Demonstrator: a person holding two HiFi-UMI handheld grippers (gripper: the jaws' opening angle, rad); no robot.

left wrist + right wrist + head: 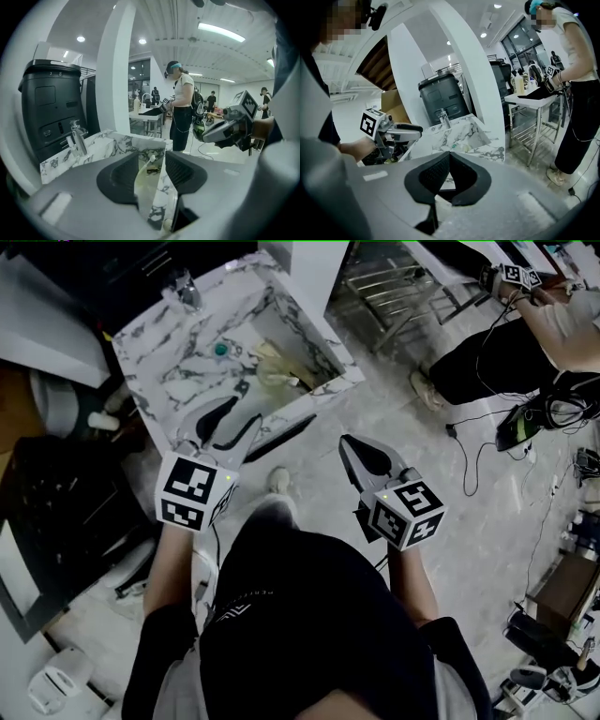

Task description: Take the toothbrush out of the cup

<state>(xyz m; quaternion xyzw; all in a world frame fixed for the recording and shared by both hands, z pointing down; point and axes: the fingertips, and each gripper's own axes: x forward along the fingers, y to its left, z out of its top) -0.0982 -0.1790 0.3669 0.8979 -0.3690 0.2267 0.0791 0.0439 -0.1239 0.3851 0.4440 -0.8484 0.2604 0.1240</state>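
A pale yellow cup [270, 371] sits in the basin of the marble sink [159, 371]. In the left gripper view the cup [143, 180] shows between the jaws, and a white toothbrush [151, 159] sticks up out of it. My left gripper [246, 409] hovers over the sink's near edge. Its jaws are open, apart from the cup, and nothing is between the pads. My right gripper [345, 440] hangs over the floor to the right of the sink, shut with nothing in it. In its own view the right gripper [449, 153] has its tips touching.
A chrome faucet [185, 292] stands at the sink's back, and a small teal thing [221, 350] lies near the basin. A metal rack [394, 277] and another person [497, 357] are to the right, with cables [473, 460] on the floor. Dark equipment [56, 512] is on the left.
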